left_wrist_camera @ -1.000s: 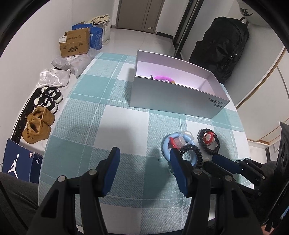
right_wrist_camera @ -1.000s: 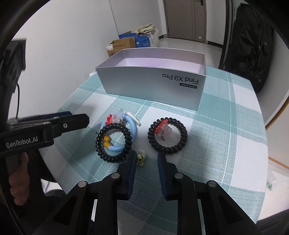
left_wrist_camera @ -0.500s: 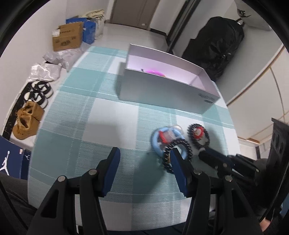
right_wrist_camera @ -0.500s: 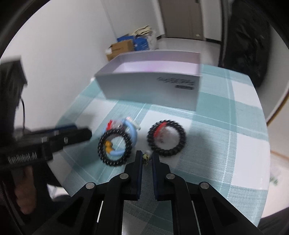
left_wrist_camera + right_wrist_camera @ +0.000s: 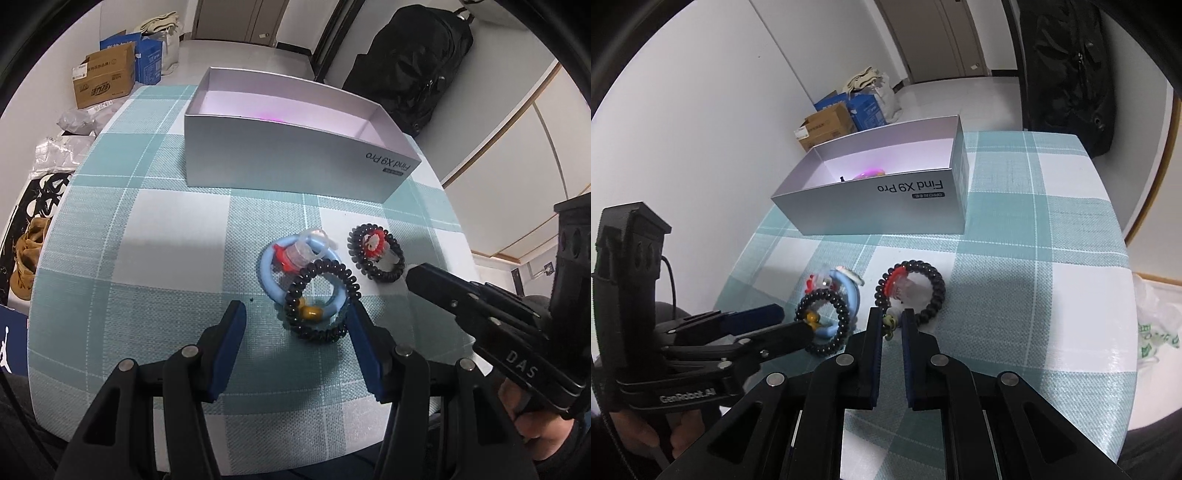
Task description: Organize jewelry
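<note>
- Jewelry lies in a loose cluster on the checked teal-and-white tablecloth (image 5: pixel 155 229), in front of the open grey box (image 5: pixel 288 162) printed "Find X9 Pro".
- Left gripper (image 5: pixel 295 325) is released, its blue-padded fingers (image 5: pixel 231 332) spread wide; the near edge of a black coil bracelet (image 5: pixel 321 299) sits between the tips, with the right-hand pad close against the coil's edge.
- That black coil bracelet overlaps a pale blue ring (image 5: pixel 273 273), which lies under it and carries a clear and red charm (image 5: pixel 295 254) at its far side; a small amber bead (image 5: pixel 312 313) shows inside the coil.
- A second black coil bracelet (image 5: pixel 910 291), with a red and clear piece on its rim, lies apart to the right of the first group and nearer the right gripper.
- Right gripper (image 5: pixel 891 325) is clenched on a small earring-like trinket (image 5: pixel 889 321), a greenish and pale bit pinched between the narrow pads just beside the second coil's near edge; whether the trinket is off the cloth cannot be told.
- Inside the box a pink item (image 5: pixel 870 172) rests on the floor by the printed wall, with a tiny dark piece beside it.
- Beyond the table, a cardboard carton (image 5: pixel 103 79) stands on the floor and a black backpack (image 5: pixel 417 66) leans by the doorway.
</note>
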